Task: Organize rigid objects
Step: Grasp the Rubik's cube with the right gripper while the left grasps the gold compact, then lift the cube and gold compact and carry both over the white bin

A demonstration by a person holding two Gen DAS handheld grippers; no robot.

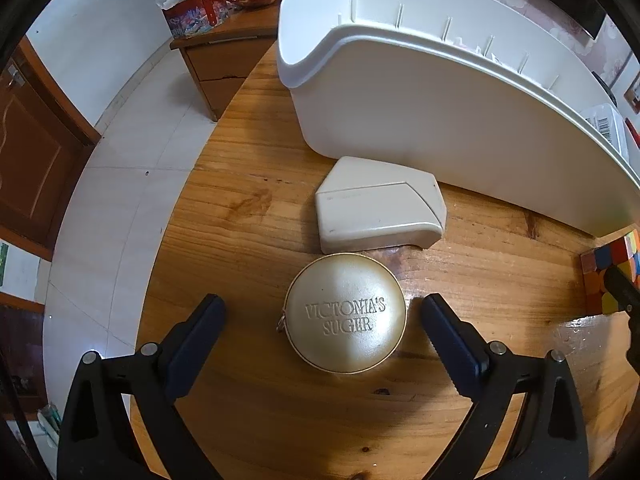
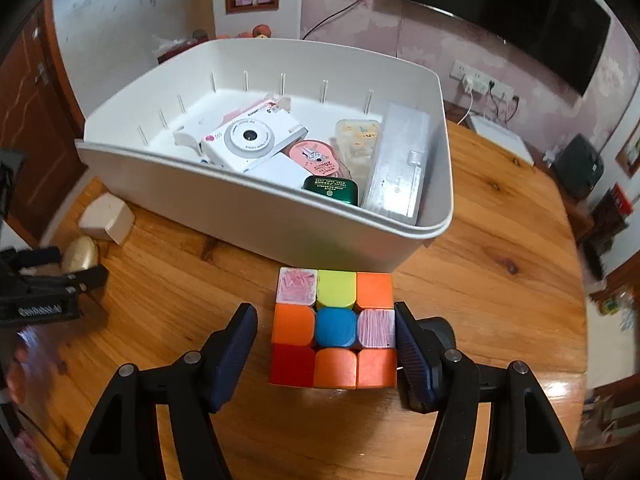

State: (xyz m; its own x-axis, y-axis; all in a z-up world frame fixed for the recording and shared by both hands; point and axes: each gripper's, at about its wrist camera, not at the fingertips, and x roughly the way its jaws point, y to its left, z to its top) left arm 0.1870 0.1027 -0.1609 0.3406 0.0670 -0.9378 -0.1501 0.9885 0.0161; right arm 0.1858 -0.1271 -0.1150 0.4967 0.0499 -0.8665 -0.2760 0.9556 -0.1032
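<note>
Two things lie between tongs on the wooden desk [image 2: 500, 264]. Around the Rubik's cube [image 2: 334, 330] stand the right tongs [image 2: 326, 350]: the right pad touches its side, the left pad stands clear, nothing clenched. The left tongs [image 1: 322, 334] are spread wide around the round gold case [image 1: 346, 314], touching neither side. Just beyond it lies a cream plastic box [image 1: 380, 204], then the white bin [image 2: 280, 216] holding a toy camera [image 2: 250, 140] and tins.

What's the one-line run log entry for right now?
left gripper: open, astride round gold zip case | right gripper: open, astride multicoloured puzzle cube | white plastic bin: part-filled
</note>
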